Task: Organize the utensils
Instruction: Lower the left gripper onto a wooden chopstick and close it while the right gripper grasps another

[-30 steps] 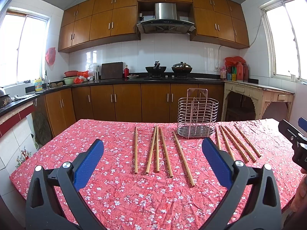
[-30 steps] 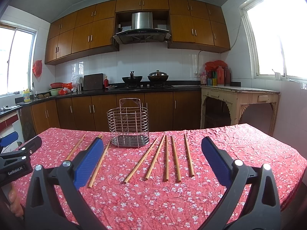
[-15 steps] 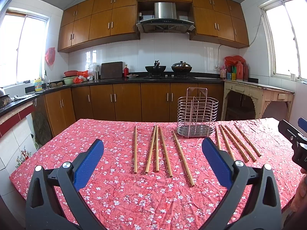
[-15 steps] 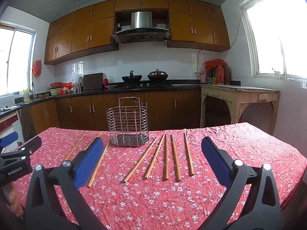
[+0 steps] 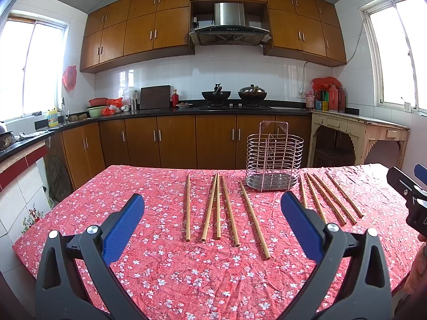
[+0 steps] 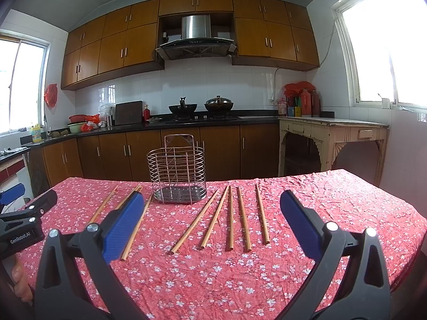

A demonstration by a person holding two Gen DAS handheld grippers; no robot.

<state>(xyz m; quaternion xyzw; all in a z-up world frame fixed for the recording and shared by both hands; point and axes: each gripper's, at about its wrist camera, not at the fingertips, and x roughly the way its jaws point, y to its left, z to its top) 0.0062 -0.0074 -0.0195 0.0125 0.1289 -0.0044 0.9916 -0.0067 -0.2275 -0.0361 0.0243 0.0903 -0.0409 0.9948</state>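
so: chopsticks laid out flat, both claws wide and empty

ten wooden chopsticks lie flat on the red flowered tablecloth, pointing away from the cameras, in two groups of five. the left chopsticks sit to the left of the wire holder; one lies apart on the far left, three lie close together with their far tips nearly meeting, and one slants toward the holder's base. the right chopsticks fan out to the right of the holder, their far ends near its foot, none of them touching it as far as can be seen. the holder stands upright near the far edge of the table, a copper-coloured wire basket with a tall back loop and inner dividers; no chopstick shows inside it.

the left claw hovers above the near part of the cloth, blue pads spread wide, nothing between them. the right claw hangs the same way, wide apart and holding nothing. each claw shows at the edge of the other's view, with a bit of the person's fingers around the handle.

behind the table run brown cabinets, a dark counter with two pans on the stove, and a pale side table.
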